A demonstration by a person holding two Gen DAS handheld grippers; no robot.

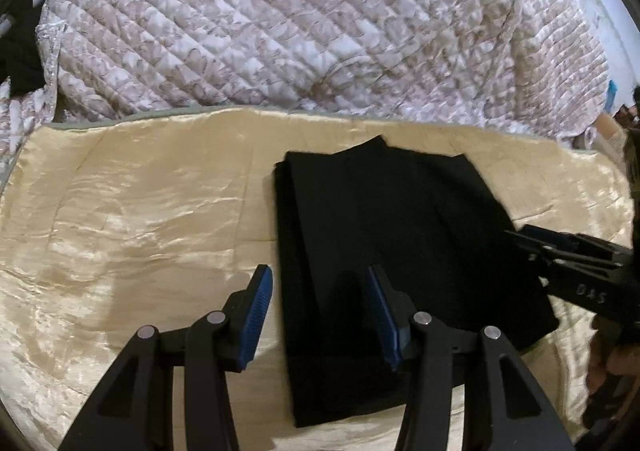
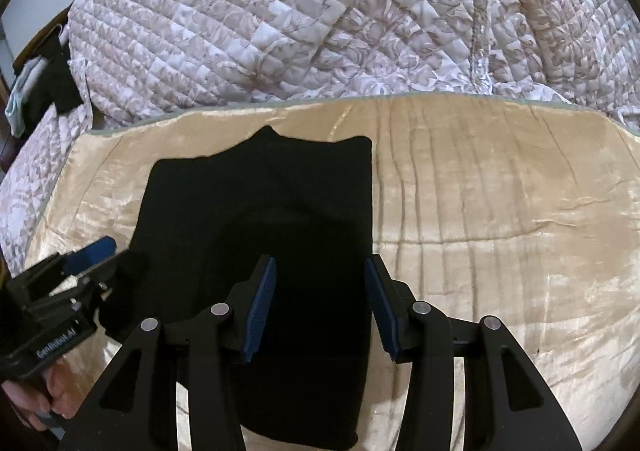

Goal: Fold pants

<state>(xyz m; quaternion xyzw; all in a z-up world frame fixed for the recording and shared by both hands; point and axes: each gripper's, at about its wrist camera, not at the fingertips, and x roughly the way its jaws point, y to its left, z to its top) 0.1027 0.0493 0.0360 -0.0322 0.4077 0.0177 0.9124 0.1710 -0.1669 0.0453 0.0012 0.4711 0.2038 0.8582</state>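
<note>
In the middle of both wrist views, the black pants (image 1: 384,251) lie folded into a compact rectangle on a shiny cream satin sheet (image 1: 140,211). In the left wrist view the bundle runs from just above centre down toward the lower edge, with its layered left edge showing as a stepped fold line. In the right wrist view the pants (image 2: 256,203) sit left of centre, and their far edge has an uneven outline with a small peak.

The left gripper (image 1: 318,315) fills the bottom of its own view, its two blue-padded fingers (image 1: 254,319) standing apart. The left pad is over bare satin just beside the pants' left edge, the right pad over the dark cloth. No fabric is pinched between them. The same gripper shows at the lower left of the right wrist view (image 2: 92,255), with a hand (image 2: 44,395) wrapped around its handle.

The right gripper (image 2: 320,307) also has its fingers apart, both hovering over the near right part of the pants, with nothing clamped. It enters the left wrist view at the right edge (image 1: 532,243), over the pants' right side.

Behind the satin sheet, a quilted floral bedspread (image 2: 280,19) fills the upper part of both frames.
</note>
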